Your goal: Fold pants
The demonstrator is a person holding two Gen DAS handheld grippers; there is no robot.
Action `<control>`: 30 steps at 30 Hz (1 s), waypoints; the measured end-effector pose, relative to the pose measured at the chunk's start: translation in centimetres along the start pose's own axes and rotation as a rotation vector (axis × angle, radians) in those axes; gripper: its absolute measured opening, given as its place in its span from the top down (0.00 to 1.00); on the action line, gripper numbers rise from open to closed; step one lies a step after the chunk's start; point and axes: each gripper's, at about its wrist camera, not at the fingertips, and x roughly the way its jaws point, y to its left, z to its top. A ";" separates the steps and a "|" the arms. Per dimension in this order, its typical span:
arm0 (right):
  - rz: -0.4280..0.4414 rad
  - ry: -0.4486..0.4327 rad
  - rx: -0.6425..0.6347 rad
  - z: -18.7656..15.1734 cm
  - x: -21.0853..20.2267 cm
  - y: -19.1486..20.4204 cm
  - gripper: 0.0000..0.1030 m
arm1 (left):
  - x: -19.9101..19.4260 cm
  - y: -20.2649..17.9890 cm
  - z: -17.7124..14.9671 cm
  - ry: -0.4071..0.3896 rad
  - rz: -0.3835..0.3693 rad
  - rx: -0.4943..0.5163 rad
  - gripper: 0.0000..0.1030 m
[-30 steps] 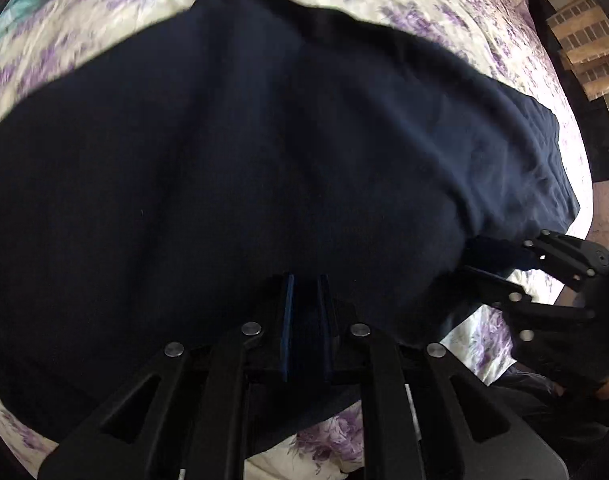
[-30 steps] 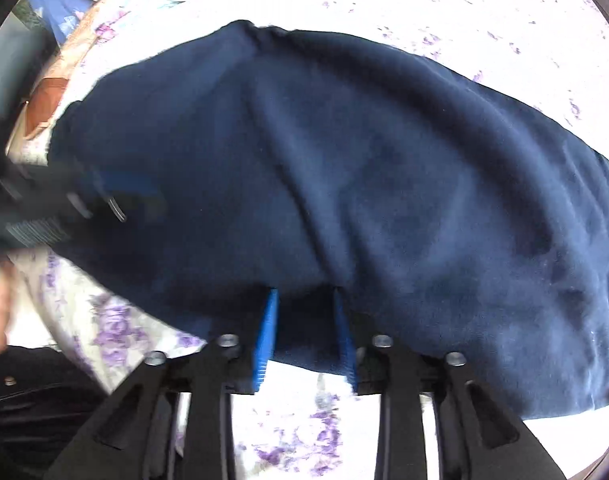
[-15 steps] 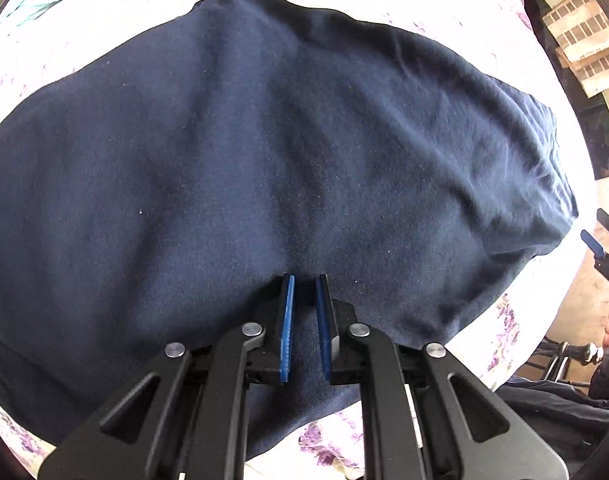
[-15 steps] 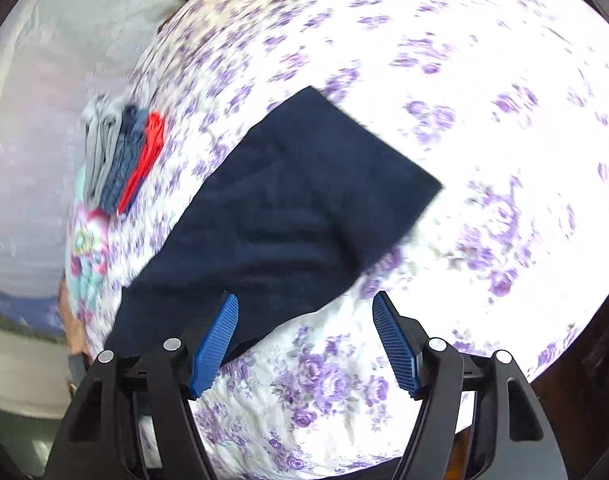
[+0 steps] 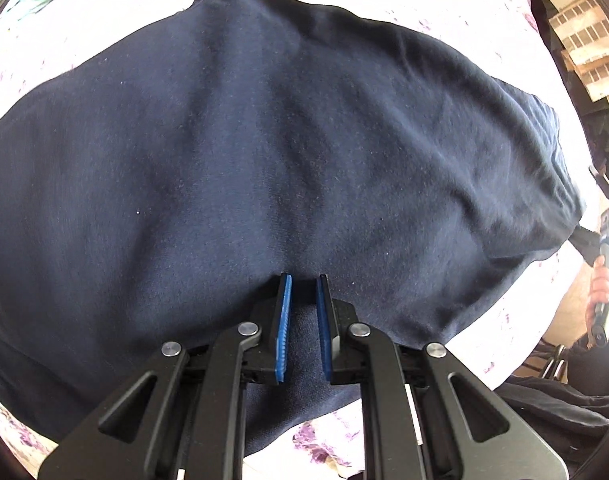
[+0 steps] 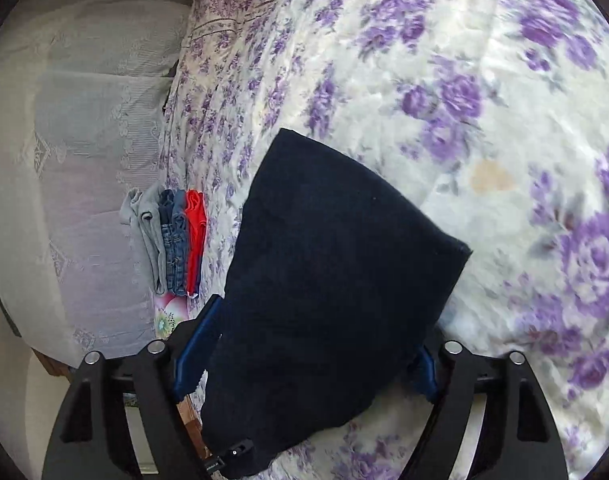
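Note:
Dark navy pants [image 5: 264, 152] lie folded on a bed with a purple floral sheet [image 6: 484, 100]. In the left wrist view my left gripper [image 5: 303, 288] is shut on the near edge of the pants, with cloth pinched between its blue pads [image 5: 283, 332]. In the right wrist view the pants [image 6: 336, 264] lie as a dark folded shape. My right gripper [image 6: 308, 340] is open wide, its blue pads [image 6: 196, 344] spread on either side of the near end of the pants. The right gripper also shows at the far right of the left wrist view [image 5: 604, 240], held in a hand.
A stack of folded clothes [image 6: 168, 236], grey, denim and red, lies on the bed to the left of the pants beside a pale lace curtain [image 6: 64, 140]. The bed's edge and dark floor show at the lower right of the left wrist view [image 5: 564, 400].
My right gripper let go of the pants, opened wide and swung round to view them from the end. My left gripper kept its grip and hardly moved.

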 end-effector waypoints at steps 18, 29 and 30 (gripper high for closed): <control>-0.203 0.020 -0.194 0.0 -1.4 2.6 0.77 | 4.1 -19.2 11.8 -0.081 -0.121 0.270 0.89; -0.213 0.002 -0.230 0.0 -1.2 4.1 0.77 | 3.5 -21.9 10.3 -0.039 -0.256 0.219 0.88; -0.218 0.001 -0.240 -0.1 -1.2 4.5 0.77 | 3.8 -22.6 9.5 -0.034 -0.270 0.233 0.88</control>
